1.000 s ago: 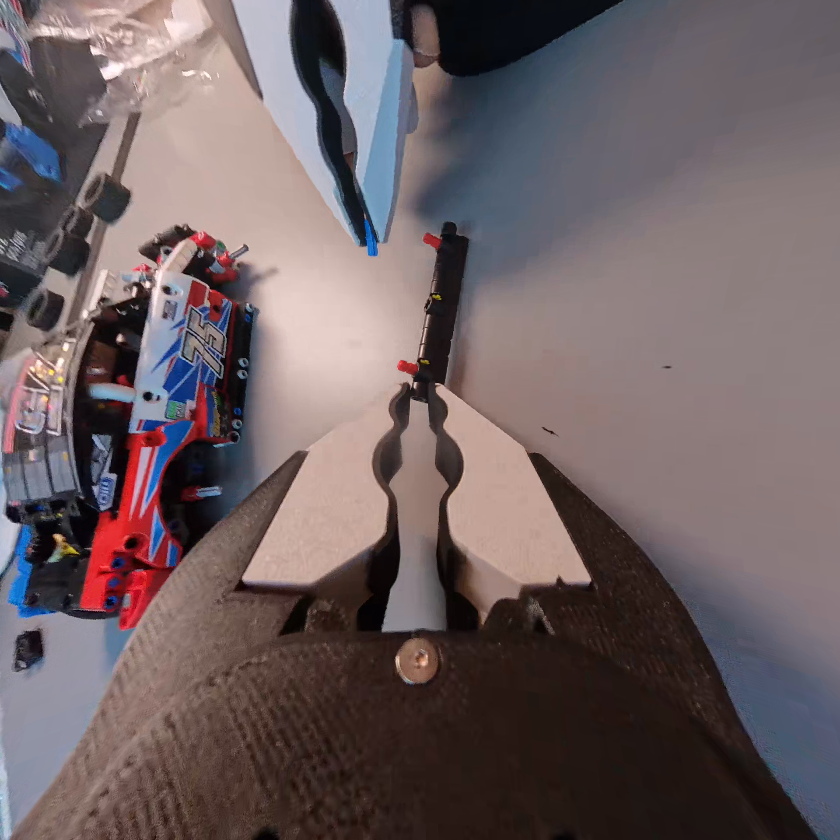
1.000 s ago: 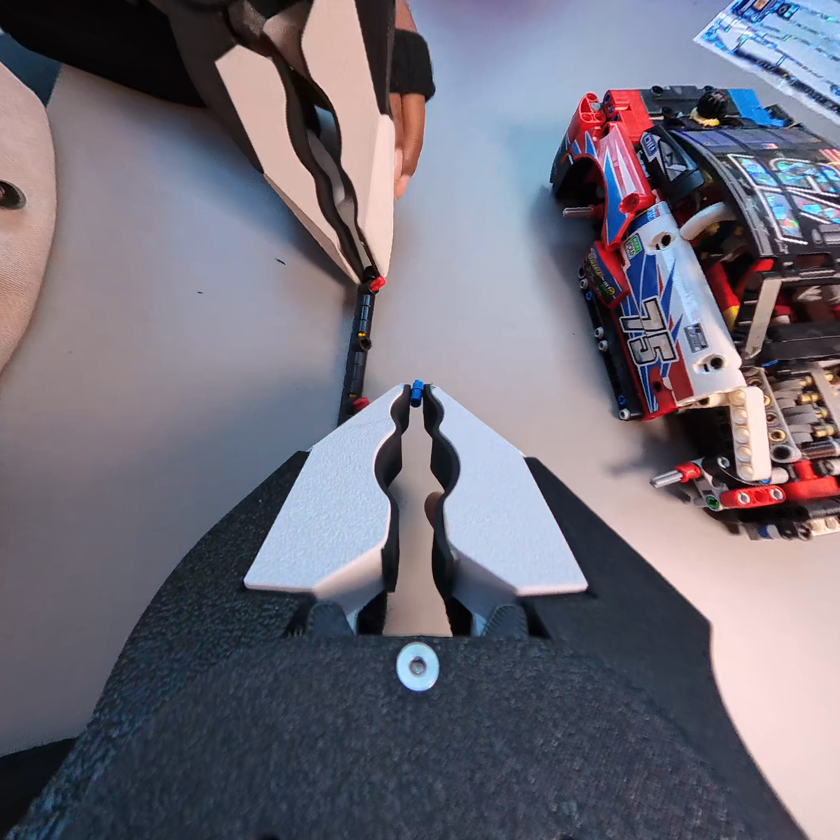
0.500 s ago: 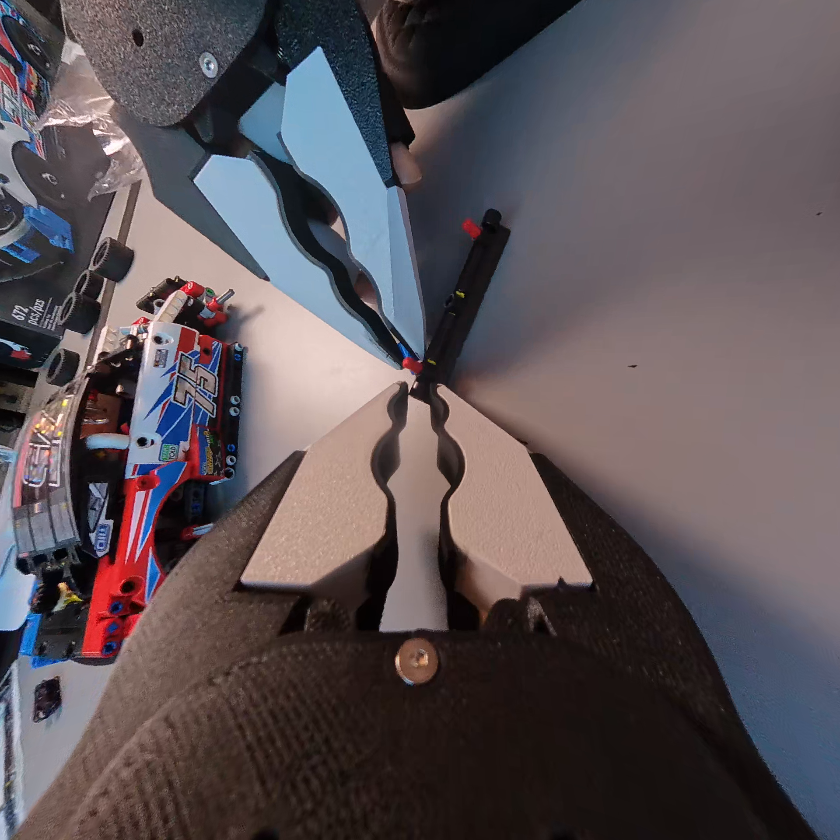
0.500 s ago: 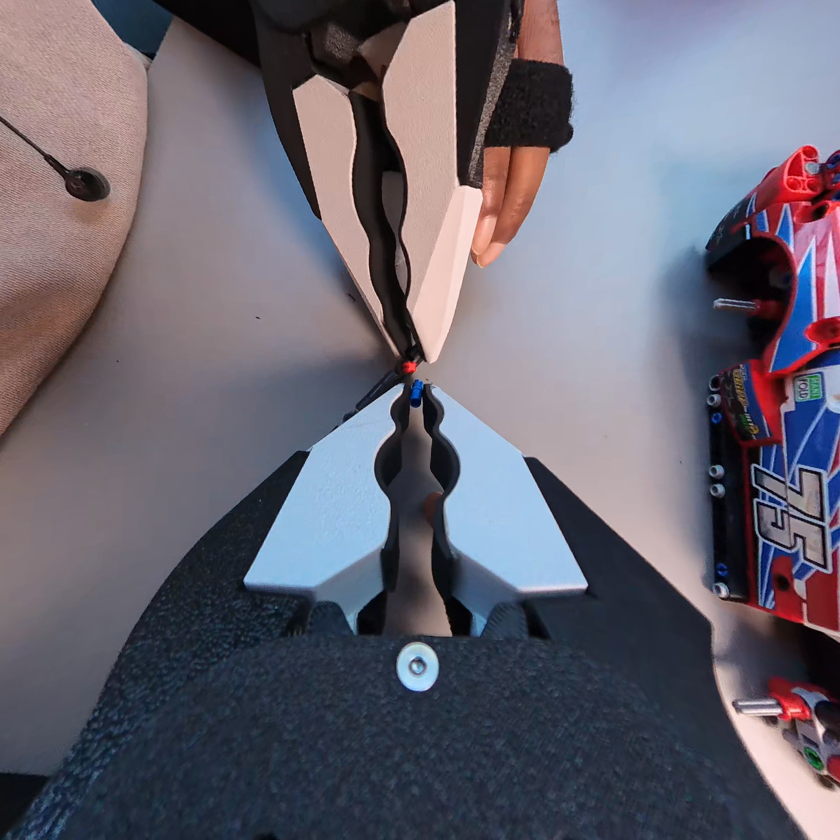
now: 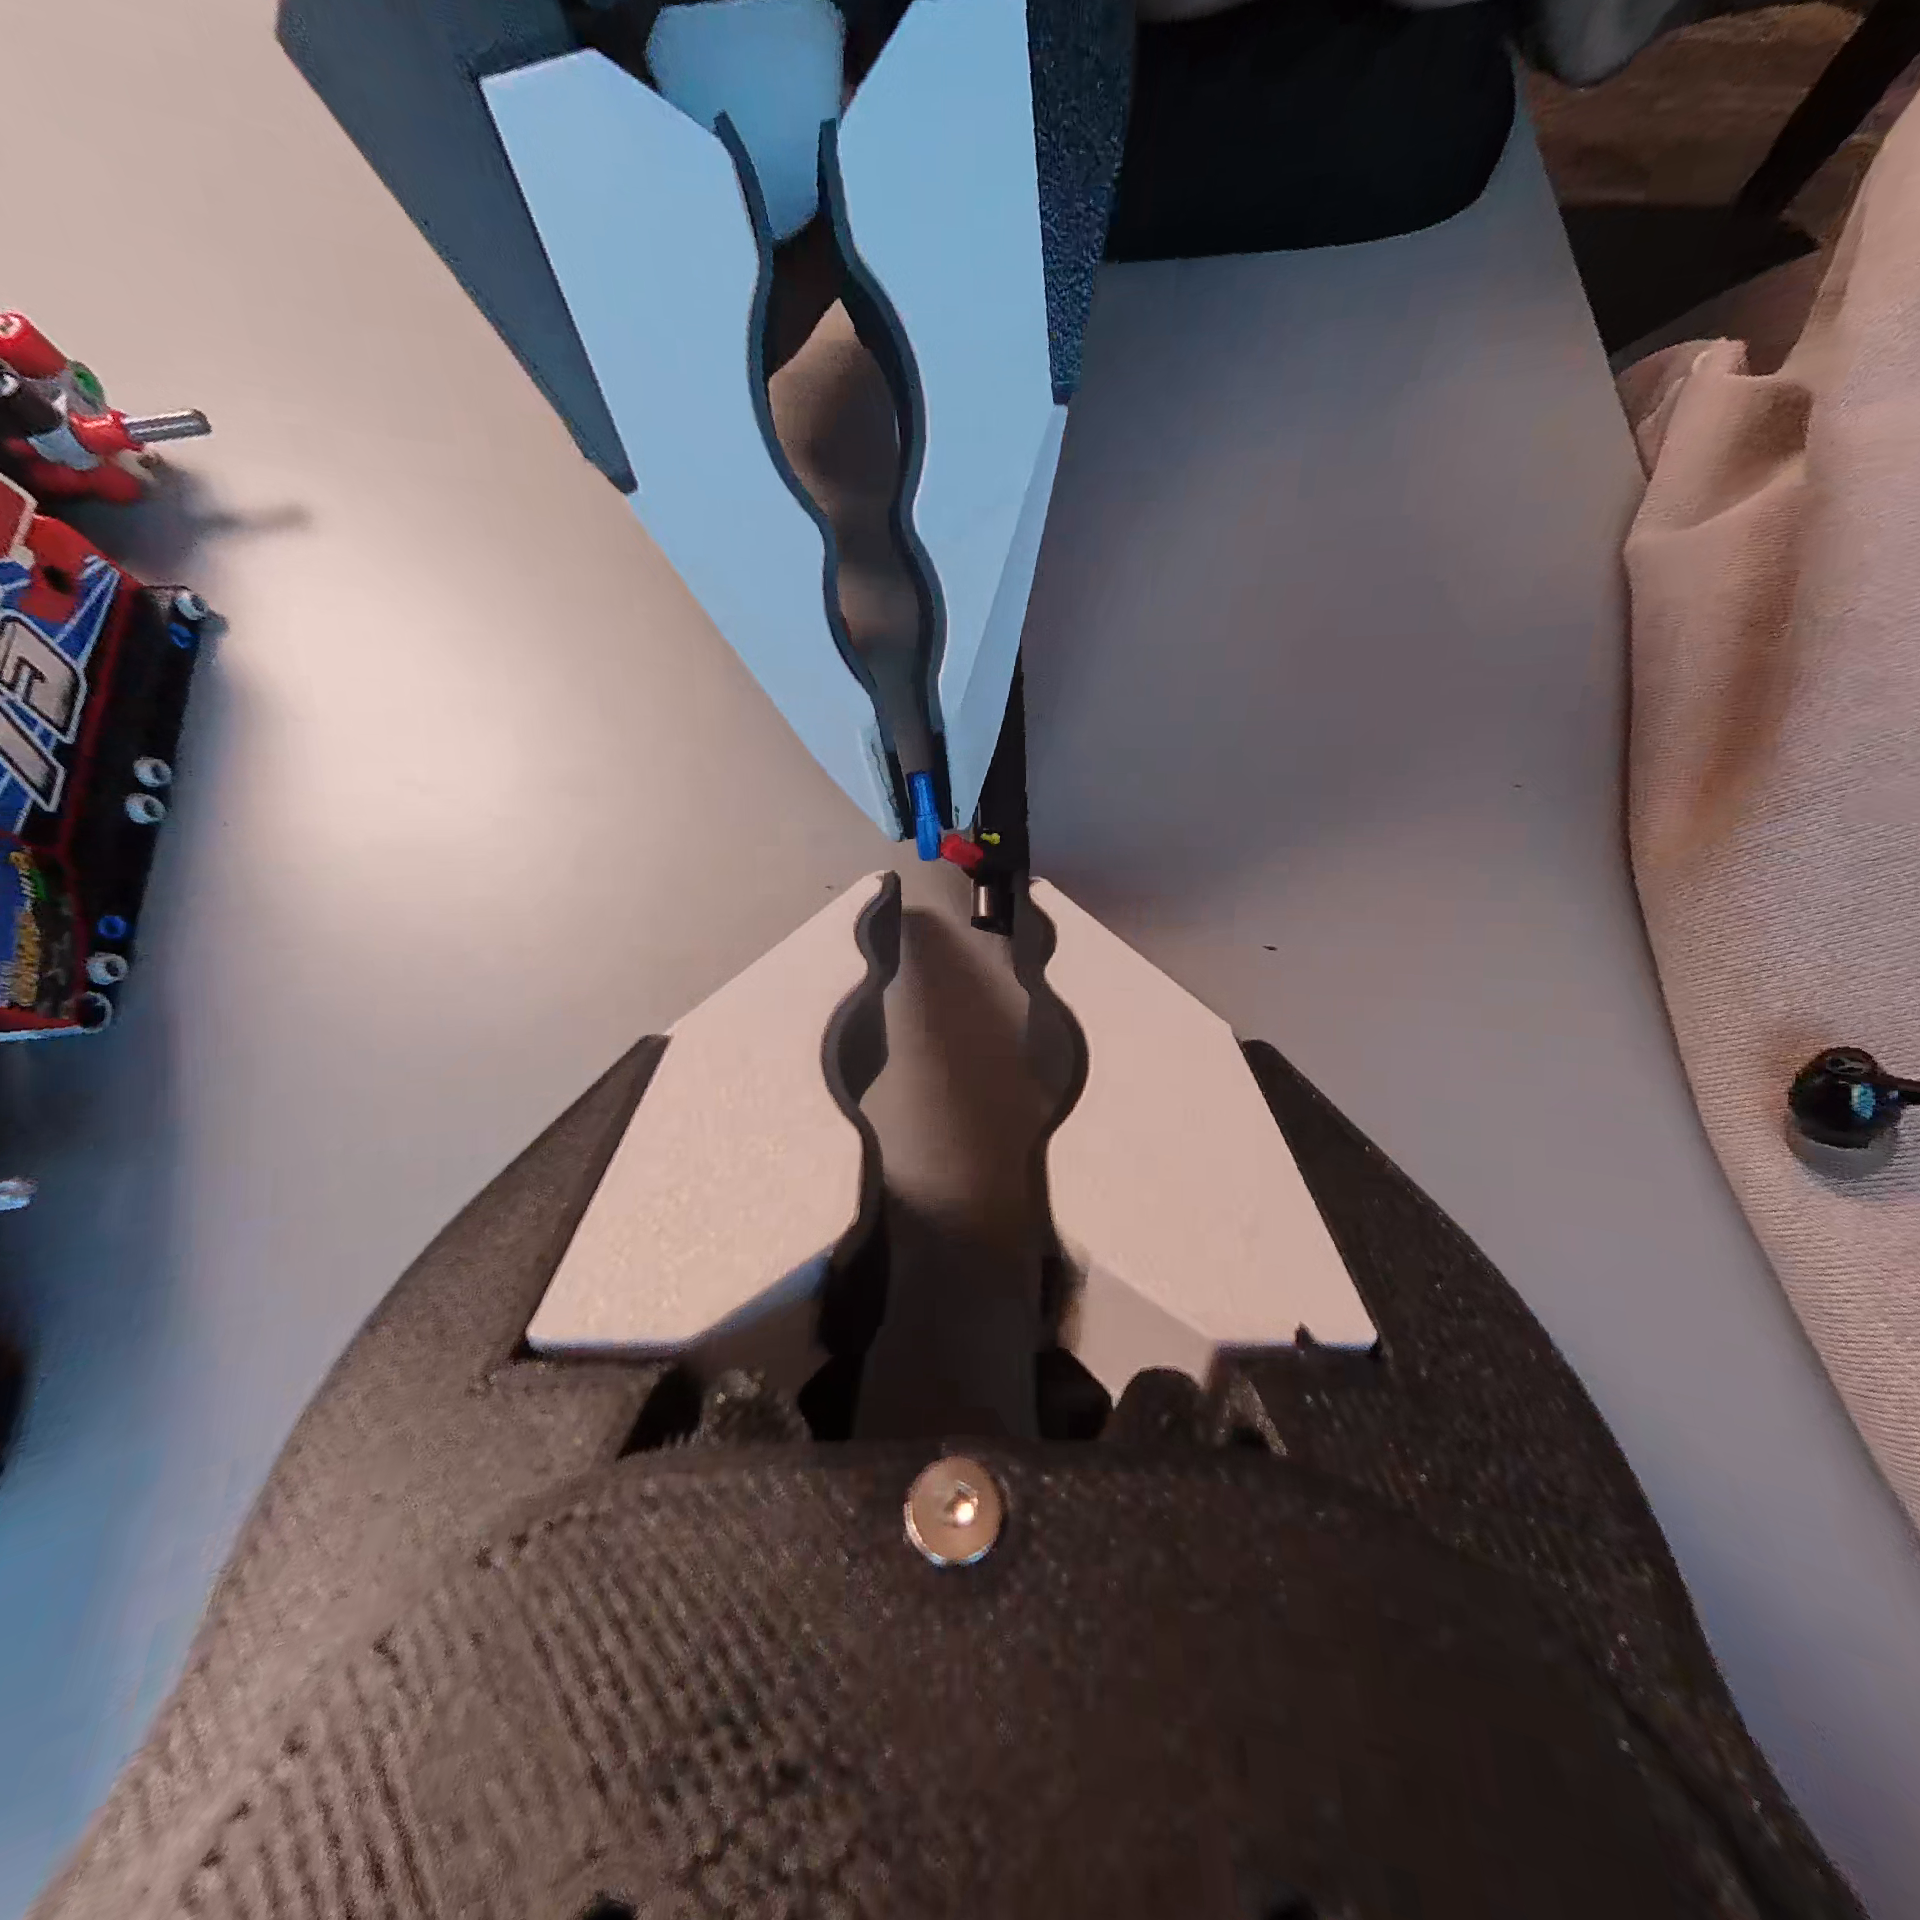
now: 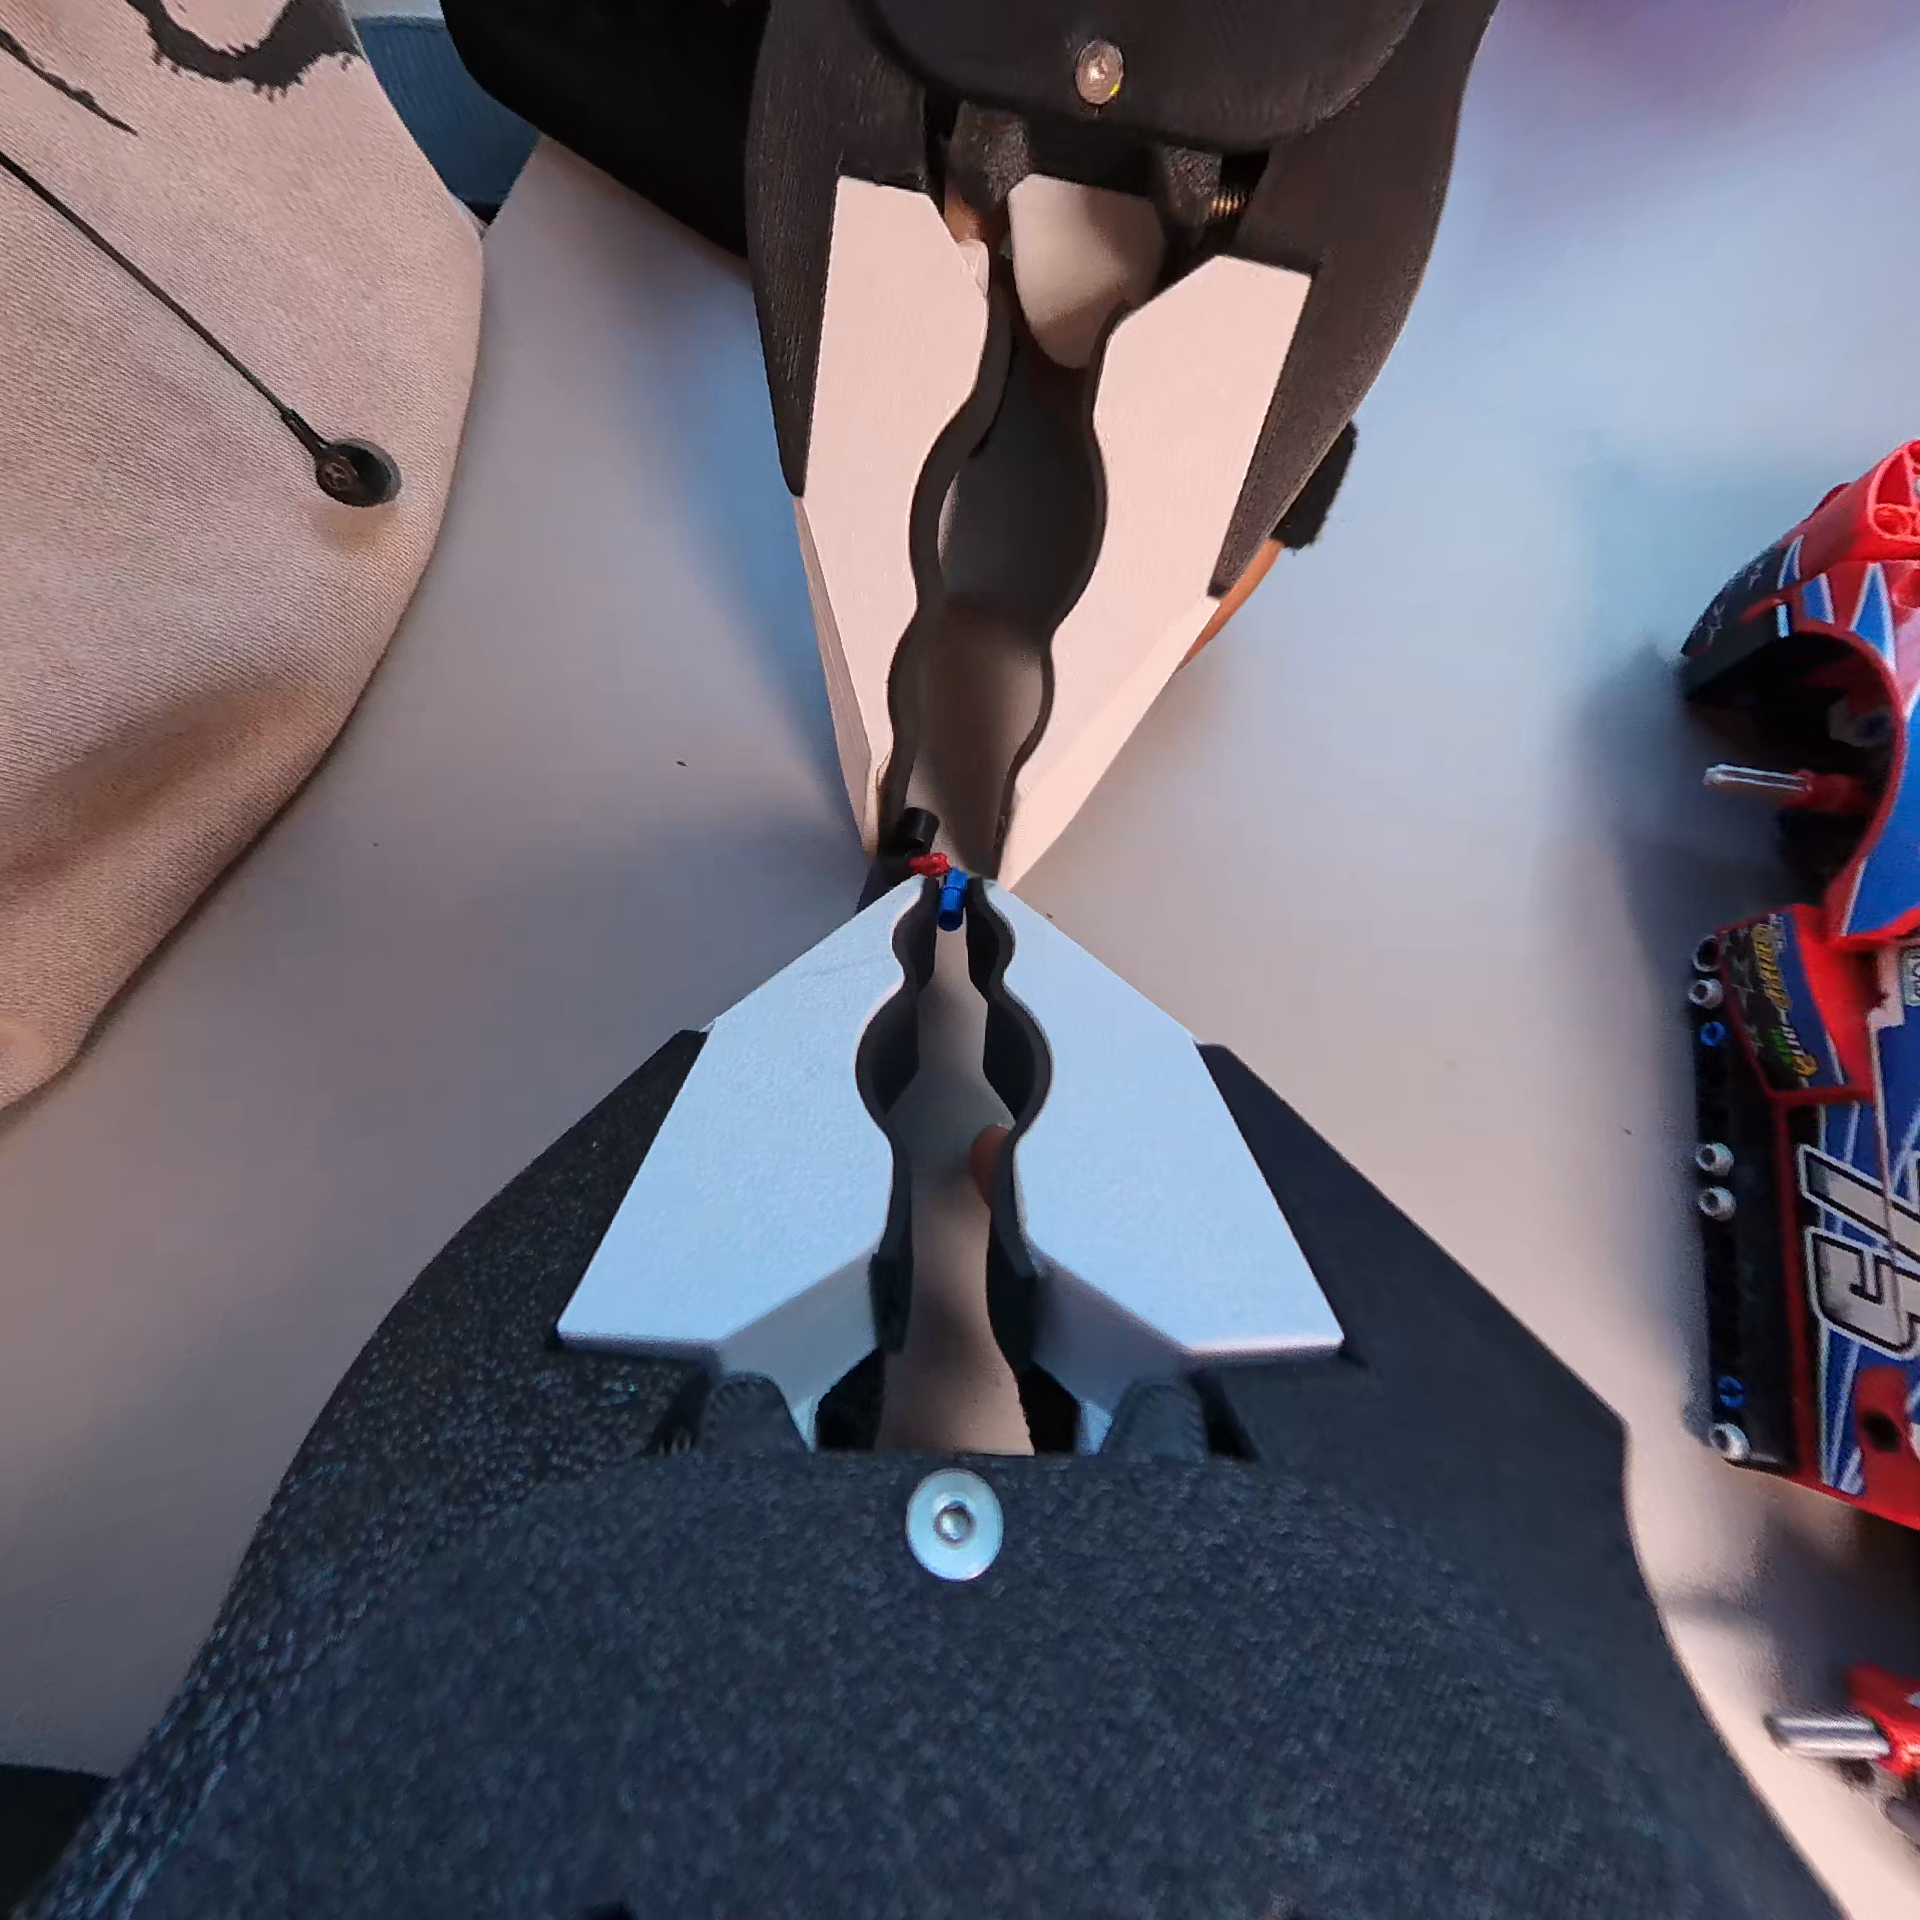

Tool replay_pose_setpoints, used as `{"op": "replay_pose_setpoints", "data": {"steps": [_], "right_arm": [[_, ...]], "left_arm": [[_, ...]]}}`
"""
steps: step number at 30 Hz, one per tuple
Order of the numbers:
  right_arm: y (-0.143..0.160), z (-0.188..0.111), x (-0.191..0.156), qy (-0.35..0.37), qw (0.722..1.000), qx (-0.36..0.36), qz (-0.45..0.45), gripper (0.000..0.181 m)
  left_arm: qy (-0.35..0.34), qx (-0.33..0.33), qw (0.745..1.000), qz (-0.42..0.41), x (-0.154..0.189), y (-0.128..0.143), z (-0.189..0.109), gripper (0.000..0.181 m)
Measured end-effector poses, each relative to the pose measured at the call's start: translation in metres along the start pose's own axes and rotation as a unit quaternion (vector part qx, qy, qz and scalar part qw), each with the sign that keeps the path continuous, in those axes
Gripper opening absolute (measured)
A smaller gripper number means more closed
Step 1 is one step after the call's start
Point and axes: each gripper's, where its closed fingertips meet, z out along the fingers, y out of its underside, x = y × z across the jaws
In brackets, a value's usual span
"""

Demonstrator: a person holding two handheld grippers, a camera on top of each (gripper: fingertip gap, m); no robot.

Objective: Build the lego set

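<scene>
Right wrist view: blue pin (image 6: 950, 900) points toward black beam (image 6: 914, 831)

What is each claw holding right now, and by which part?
Right claw pinches a small blue peg by its rear end. Left claw is open, holding nothing; the black beam's end lies between its tips.

A hobby or office workspace, by the look of it: a plain pale grey bench (image 5: 1351, 727) bearing a half-built red-and-blue model car (image 6: 1829, 1195), a dark chair (image 5: 1299, 125) behind.
</scene>
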Motion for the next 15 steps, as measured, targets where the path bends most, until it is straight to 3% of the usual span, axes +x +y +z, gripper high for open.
{"op": "replay_pose_setpoints", "data": {"steps": [11, 15], "right_arm": [[-0.011, -0.004, -0.016, -0.025, 0.999, 0.037, 0.001, 0.003], [-0.007, -0.016, -0.008, 0.009, 1.000, 0.025, 0.011, 0.003]], "left_arm": [[0.006, -0.017, 1.000, 0.009, 0.012, -0.003, 0.008, 0.007], [0.007, -0.010, 1.000, -0.002, 0.012, -0.005, 0.007, 0.006]]}}
